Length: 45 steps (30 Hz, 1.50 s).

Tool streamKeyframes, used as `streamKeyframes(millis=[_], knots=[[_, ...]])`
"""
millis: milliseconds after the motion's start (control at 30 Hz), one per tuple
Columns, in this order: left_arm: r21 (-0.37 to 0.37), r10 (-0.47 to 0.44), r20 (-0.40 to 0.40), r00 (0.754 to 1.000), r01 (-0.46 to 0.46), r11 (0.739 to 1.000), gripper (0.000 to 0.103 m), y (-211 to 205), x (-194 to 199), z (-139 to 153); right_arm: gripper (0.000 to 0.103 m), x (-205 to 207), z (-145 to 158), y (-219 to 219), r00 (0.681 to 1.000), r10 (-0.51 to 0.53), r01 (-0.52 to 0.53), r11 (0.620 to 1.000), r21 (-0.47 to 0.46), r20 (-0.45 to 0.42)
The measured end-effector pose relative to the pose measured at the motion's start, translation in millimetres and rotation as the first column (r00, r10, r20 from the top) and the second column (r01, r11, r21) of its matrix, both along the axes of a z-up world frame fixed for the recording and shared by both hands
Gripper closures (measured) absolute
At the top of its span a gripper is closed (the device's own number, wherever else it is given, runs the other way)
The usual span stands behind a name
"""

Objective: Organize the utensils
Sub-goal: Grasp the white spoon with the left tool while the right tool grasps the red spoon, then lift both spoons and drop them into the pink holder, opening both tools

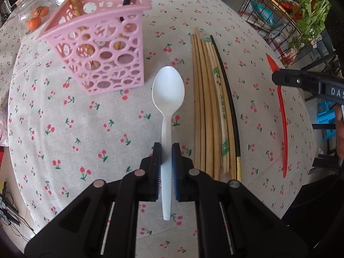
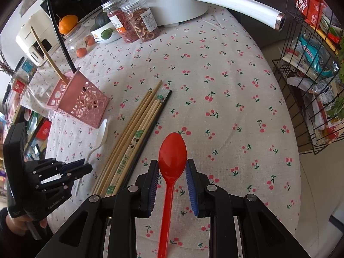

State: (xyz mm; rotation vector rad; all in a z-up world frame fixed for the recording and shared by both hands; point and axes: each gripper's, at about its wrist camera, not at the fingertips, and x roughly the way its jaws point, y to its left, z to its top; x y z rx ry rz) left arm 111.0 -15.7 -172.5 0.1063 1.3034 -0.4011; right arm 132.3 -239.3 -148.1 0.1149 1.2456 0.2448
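A white plastic spoon (image 1: 168,90) lies bowl-up on the cherry-print tablecloth (image 1: 96,129), and my left gripper (image 1: 166,148) is shut on its handle. To its right lies a bundle of wooden chopsticks (image 1: 212,107) with one black chopstick along its side. A pink perforated basket (image 1: 101,49) stands behind the spoon at the left, with a wooden and a black chopstick in it. In the right wrist view my right gripper (image 2: 172,163) is shut on a red spoon (image 2: 172,150), pads against the sides of its bowl. The left gripper (image 2: 86,165) and the white spoon (image 2: 101,135) show at the left there.
A white pot with a long handle (image 2: 172,0) and jars (image 2: 137,21) stand at the table's far end. A clear container of oranges (image 1: 32,15) sits behind the basket. A black wire rack (image 2: 311,86) of packets stands off the table's right edge.
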Motion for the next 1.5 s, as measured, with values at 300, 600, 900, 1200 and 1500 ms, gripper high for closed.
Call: streamKeyframes(millis=[300, 600, 900, 1200, 1500], knots=[[0.05, -0.063, -0.01, 0.998, 0.063, 0.997, 0.055, 4, -17, 2, 0.077, 2, -3, 12, 1.0, 0.019, -0.019, 1.0, -0.013, -0.01], [0.039, -0.067, 0.064, 0.996, 0.065, 0.997, 0.054, -33, 21, 2, 0.077, 3, -6, 13, 1.0, 0.019, -0.019, 1.0, -0.018, -0.016], [0.064, -0.053, 0.077, 0.996, 0.048, 0.997, 0.066, -34, 25, 1, 0.077, 2, -3, 23, 0.999, 0.043, -0.043, 0.999, -0.02, -0.008], [-0.023, 0.003, 0.245, 0.969, 0.003, 1.0, 0.066, 0, 0, 66, 0.077, -16, 26, 36, 0.995, 0.062, -0.064, 0.998, 0.017, 0.084], [-0.187, 0.124, 0.506, 0.853, -0.032, 0.982, 0.066, 22, -24, 136, 0.077, -32, 84, 41, 0.957, -0.008, -0.018, 0.996, 0.088, 0.288]])
